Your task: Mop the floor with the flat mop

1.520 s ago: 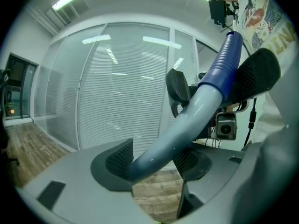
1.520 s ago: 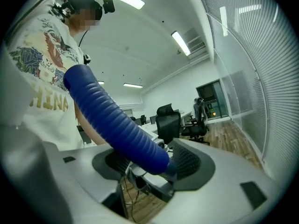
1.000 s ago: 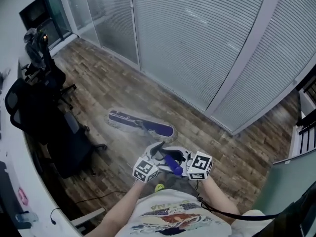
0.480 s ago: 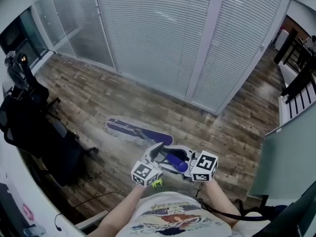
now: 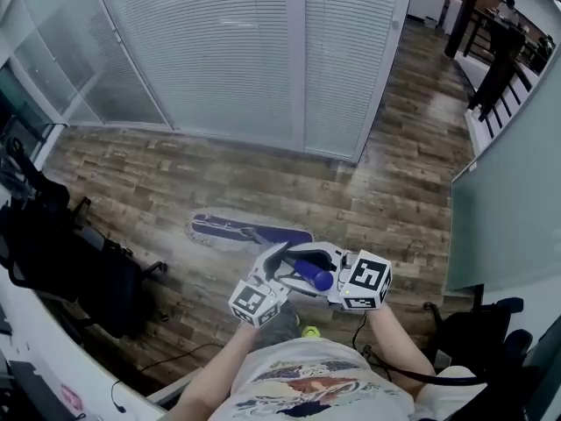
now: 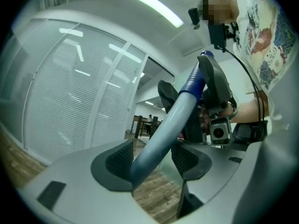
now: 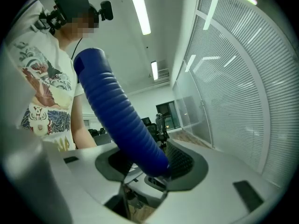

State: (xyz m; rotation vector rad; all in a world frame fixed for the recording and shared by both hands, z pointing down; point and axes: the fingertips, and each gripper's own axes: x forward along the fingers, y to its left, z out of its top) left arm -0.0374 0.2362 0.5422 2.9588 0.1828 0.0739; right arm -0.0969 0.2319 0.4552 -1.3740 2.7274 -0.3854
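The flat mop (image 5: 248, 231) is laid on the wood floor (image 5: 158, 182), ahead-left of the grippers, with its long axis across the view. Its handle (image 5: 308, 273) is pinched by the left gripper (image 5: 279, 266) — nearer the head — and by the right gripper (image 5: 326, 279), whose jaws have just been closing on it.

An office: swivel chairs (image 5: 110, 274), blind-covered glass partitions (image 5: 219, 60).

Ceiling strip lights (image 7: 138, 8) glare overhead; gripper views bulge fisheye, corners dark, nearest parts seemingly blurred.

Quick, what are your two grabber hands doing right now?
Left gripper: closed, holding the mop handle.
Right gripper: fingers just closed further onto the handle's blue grip.
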